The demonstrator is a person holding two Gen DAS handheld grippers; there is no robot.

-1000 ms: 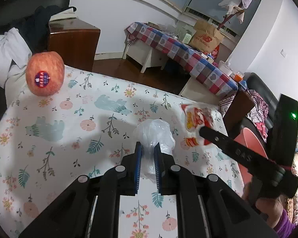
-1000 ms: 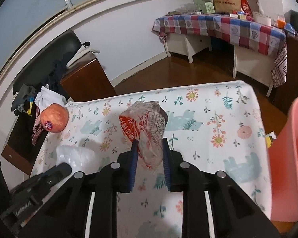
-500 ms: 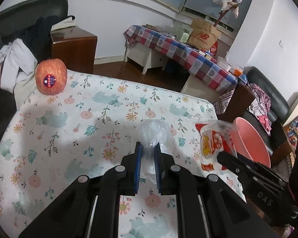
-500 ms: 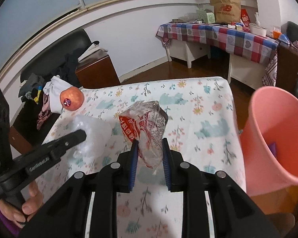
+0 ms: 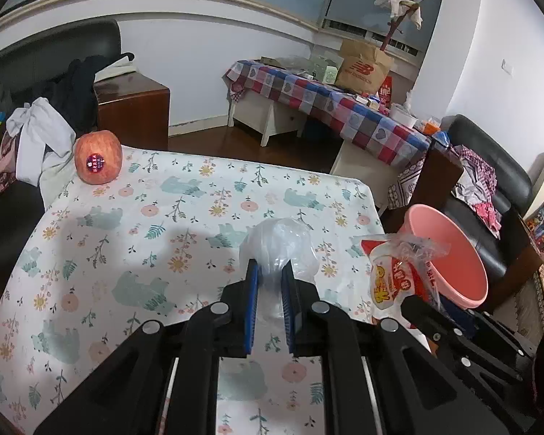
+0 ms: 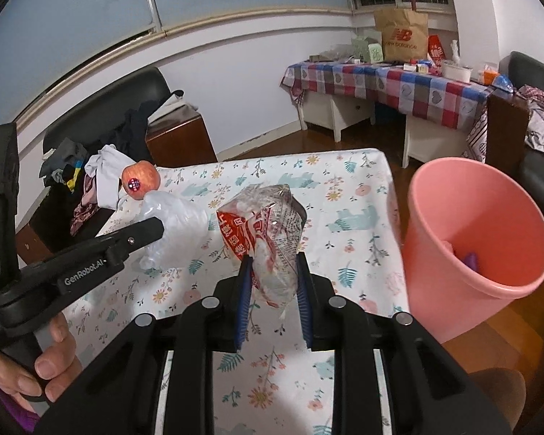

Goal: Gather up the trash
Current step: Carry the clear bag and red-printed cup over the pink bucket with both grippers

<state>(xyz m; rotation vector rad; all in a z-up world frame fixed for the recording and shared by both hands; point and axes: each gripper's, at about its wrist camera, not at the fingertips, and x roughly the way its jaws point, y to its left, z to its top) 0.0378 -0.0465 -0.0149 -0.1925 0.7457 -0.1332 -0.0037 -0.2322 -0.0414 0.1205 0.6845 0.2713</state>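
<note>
My left gripper (image 5: 270, 272) is shut on a crumpled clear plastic bag (image 5: 277, 244), held above the floral tablecloth (image 5: 163, 224). The bag also shows in the right wrist view (image 6: 176, 230). My right gripper (image 6: 272, 264) is shut on a red-and-white snack wrapper (image 6: 264, 232), held above the table near its right edge. The wrapper also shows in the left wrist view (image 5: 399, 272). A pink bin (image 6: 478, 243) stands on the floor just right of the table, with some purple and pink scraps inside. The bin also shows in the left wrist view (image 5: 449, 253).
A red apple (image 5: 98, 161) with a sticker sits at the table's far left corner, next to white cloth and clothes on a dark chair (image 5: 36, 134). A checked-cloth table (image 5: 330, 105) with a paper bag stands behind. A black sofa (image 5: 489, 166) is at the right.
Both grippers have pulled back and swung right with their loads. The pink bin has come further into view and now sits close beside the snack wrapper.
</note>
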